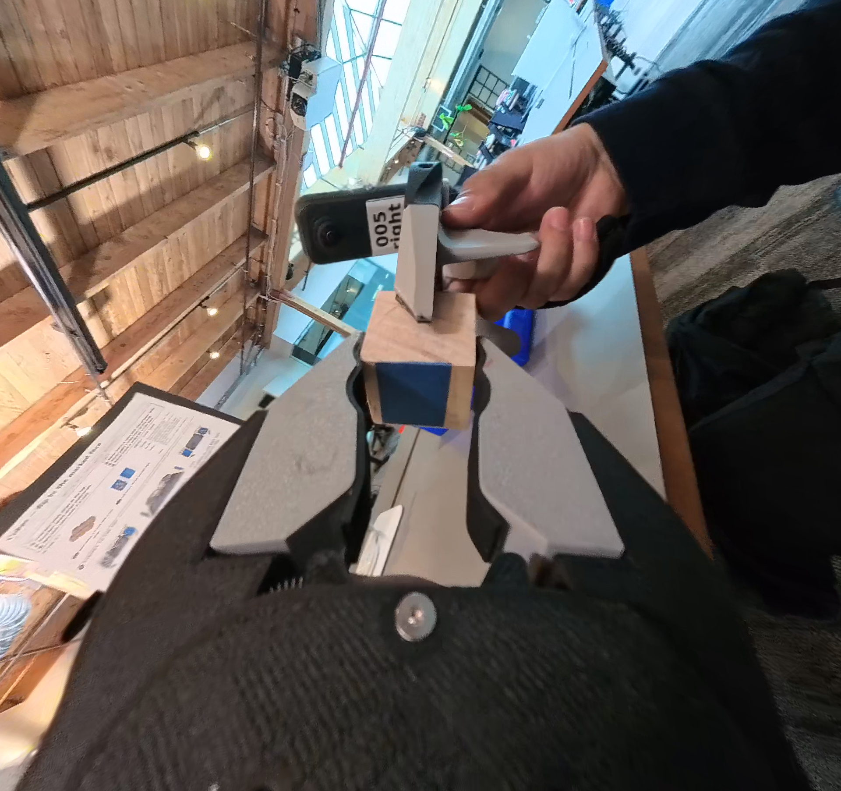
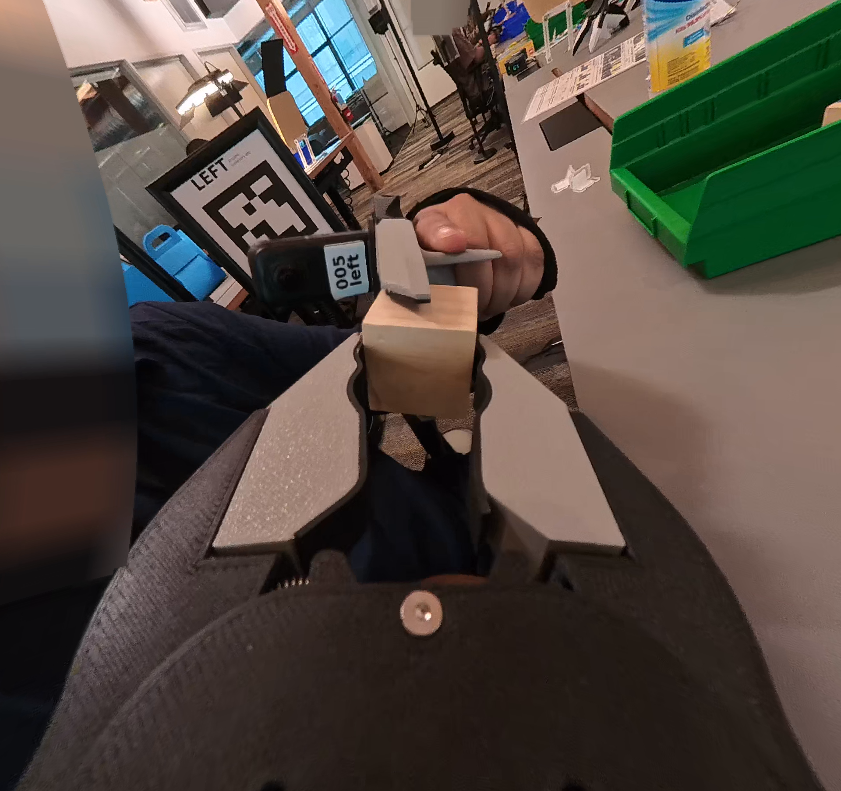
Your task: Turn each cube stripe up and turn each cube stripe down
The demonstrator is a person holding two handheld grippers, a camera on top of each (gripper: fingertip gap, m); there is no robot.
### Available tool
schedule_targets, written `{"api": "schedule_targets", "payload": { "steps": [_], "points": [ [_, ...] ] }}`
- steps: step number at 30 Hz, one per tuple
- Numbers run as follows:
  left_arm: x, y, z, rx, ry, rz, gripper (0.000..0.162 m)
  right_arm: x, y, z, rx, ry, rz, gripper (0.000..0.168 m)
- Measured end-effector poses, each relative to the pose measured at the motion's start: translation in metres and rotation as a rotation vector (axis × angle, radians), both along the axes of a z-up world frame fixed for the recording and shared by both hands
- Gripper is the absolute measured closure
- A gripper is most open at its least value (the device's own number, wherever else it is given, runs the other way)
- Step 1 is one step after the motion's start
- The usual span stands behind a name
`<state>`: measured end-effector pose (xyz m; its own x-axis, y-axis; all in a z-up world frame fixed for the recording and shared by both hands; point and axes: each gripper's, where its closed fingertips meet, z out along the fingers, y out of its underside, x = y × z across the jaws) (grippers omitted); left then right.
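Note:
One wooden cube [image 1: 418, 350] is held in the air between both grippers. In the left wrist view its face with a wide blue stripe [image 1: 412, 393] points at the camera. My left gripper [image 1: 418, 370] is shut on the cube's two sides. The right gripper [image 1: 448, 314] comes from above, one grey finger [image 1: 416, 263] pressed on the cube's top face. In the right wrist view the cube [image 2: 418, 359] shows only plain wood. My right gripper [image 2: 418, 370] is shut on its sides, and the left gripper's finger [image 2: 402, 268] rests on its top.
A grey table [image 2: 682, 382] runs along the right, with a green bin [image 2: 728, 168], a wipes canister [image 2: 676, 18] and printed sheets [image 2: 587, 70]. A framed marker board [image 2: 245, 195] stands behind. An instruction sheet [image 1: 113, 473] and a dark bag [image 1: 751, 405] show in the left wrist view.

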<state>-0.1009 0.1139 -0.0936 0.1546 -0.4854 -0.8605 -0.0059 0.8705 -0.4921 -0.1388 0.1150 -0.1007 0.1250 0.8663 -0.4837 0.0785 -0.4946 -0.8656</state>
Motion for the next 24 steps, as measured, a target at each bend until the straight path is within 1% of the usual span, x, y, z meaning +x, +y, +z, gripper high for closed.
{"api": "schedule_targets", "payload": {
  "steps": [4,9,20,24],
  "points": [
    [0.002,0.006,0.001,0.016,-0.014,0.047,0.118,0.002,0.006,0.001,0.039,-0.018,-0.048,0.125],
    [0.004,0.011,-0.004,0.058,0.008,0.096,0.117,0.004,0.014,-0.008,0.122,-0.112,-0.120,0.125],
    [0.004,0.009,-0.003,0.070,-0.003,0.087,0.119,0.002,0.011,-0.005,0.087,-0.056,-0.073,0.126],
    [0.005,0.014,-0.005,0.054,0.000,0.107,0.118,0.003,0.015,-0.006,0.093,-0.067,-0.098,0.126]
  ]
}}
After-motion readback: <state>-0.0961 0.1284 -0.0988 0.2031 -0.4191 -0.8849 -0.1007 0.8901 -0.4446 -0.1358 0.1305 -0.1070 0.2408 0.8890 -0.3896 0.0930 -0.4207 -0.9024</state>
